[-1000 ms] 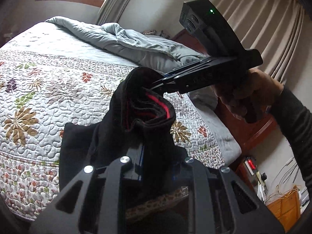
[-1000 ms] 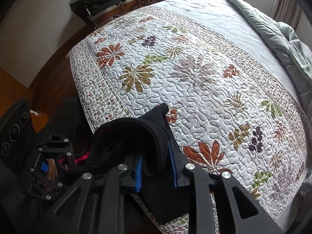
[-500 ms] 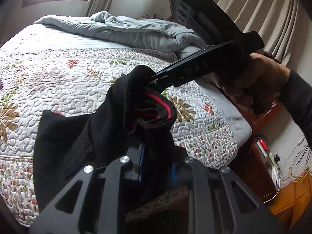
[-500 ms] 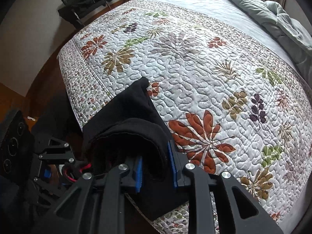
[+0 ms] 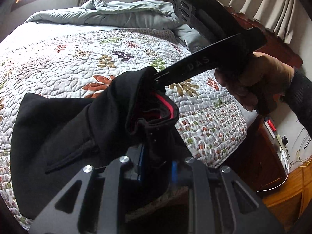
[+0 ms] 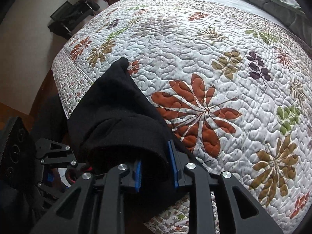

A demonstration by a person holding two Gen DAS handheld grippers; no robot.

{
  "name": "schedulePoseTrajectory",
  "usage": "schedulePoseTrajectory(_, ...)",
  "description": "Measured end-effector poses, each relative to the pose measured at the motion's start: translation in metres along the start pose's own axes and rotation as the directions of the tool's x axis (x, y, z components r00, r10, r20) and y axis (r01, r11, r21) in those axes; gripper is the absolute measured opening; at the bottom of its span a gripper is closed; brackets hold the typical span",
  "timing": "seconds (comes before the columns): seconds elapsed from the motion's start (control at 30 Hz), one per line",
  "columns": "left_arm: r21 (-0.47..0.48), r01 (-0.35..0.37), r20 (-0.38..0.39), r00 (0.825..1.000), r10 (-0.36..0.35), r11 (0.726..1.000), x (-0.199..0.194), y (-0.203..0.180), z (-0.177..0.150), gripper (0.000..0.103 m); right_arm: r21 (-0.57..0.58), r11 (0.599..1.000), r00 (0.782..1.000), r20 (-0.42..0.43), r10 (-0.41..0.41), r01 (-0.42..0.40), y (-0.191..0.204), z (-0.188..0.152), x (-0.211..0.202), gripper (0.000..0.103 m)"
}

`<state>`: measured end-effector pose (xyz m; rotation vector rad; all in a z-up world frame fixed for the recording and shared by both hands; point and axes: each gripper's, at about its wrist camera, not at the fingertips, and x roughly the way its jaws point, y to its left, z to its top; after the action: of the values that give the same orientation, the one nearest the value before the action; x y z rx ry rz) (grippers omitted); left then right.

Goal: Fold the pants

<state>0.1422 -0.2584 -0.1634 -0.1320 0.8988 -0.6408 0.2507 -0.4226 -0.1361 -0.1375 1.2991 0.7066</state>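
The left gripper is clamped on the black pants. Its blue pads press the cloth from both sides. The right gripper is clamped on the pants too, with a thick bunch of cloth between its blue pads. Its jaws have just been opening a little, but the cloth sits tight between them.

In the left view, the right gripper comes in from 2 o'clock and bites the top edge of the pants. A hand holds it at 3 o'clock. The red inside of the waistband shows between the two grippers, just above the left one.

I think the step now is to lay the pants down on the quilt. To do it well, both grips should stay tight and the two grippers should go down together, level with each other. Pull a little apart so the waistband goes flat, not bunched.

From the left gripper, the pants spread out toward 9 and 10 o'clock and lie on the quilt there. From the right gripper, they reach up toward 11 o'clock, near the bed's edge. A gray blanket lies far off at 12 o'clock.
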Motion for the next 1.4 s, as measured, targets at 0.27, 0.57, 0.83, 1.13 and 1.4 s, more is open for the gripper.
schedulePoseTrajectory(0.27, -0.031, 0.079, -0.053, 0.995, -0.081, 0.996, 0.007, 0.003, -0.008, 0.038, 0.369, 0.921, 0.989, 0.123, 0.081, -0.121, -0.045, -0.058, 0.0, 0.046)
schedulePoseTrajectory(0.57, -0.181, 0.292, -0.001, 0.955, -0.297, 0.939, -0.037, 0.039, -0.02, 0.076, 0.584, 0.626, 0.826, 0.531, 0.187, -0.517, -0.054, -0.155, -0.003, 0.076)
schedulePoseTrajectory(0.83, -0.358, 0.286, 0.053, 0.957, -0.286, 0.889, -0.065, 0.139, -0.022, 0.081, 0.58, 0.617, 0.815, 0.548, 0.188, -0.532, -0.024, -0.157, 0.016, 0.084)
schedulePoseTrajectory(1.13, -0.47, 0.328, 0.089, 0.941, -0.326, 0.82, -0.069, 0.21, -0.037, 0.082, 0.607, 0.66, 0.87, 0.469, 0.152, -0.443, -0.006, -0.134, 0.037, 0.086)
schedulePoseTrajectory(1.4, -0.468, 0.341, 0.102, 0.937, -0.333, 0.815, -0.07, 0.216, -0.039, 0.082, 0.597, 0.665, 0.868, 0.468, 0.167, -0.45, -0.001, -0.122, 0.047, 0.018)
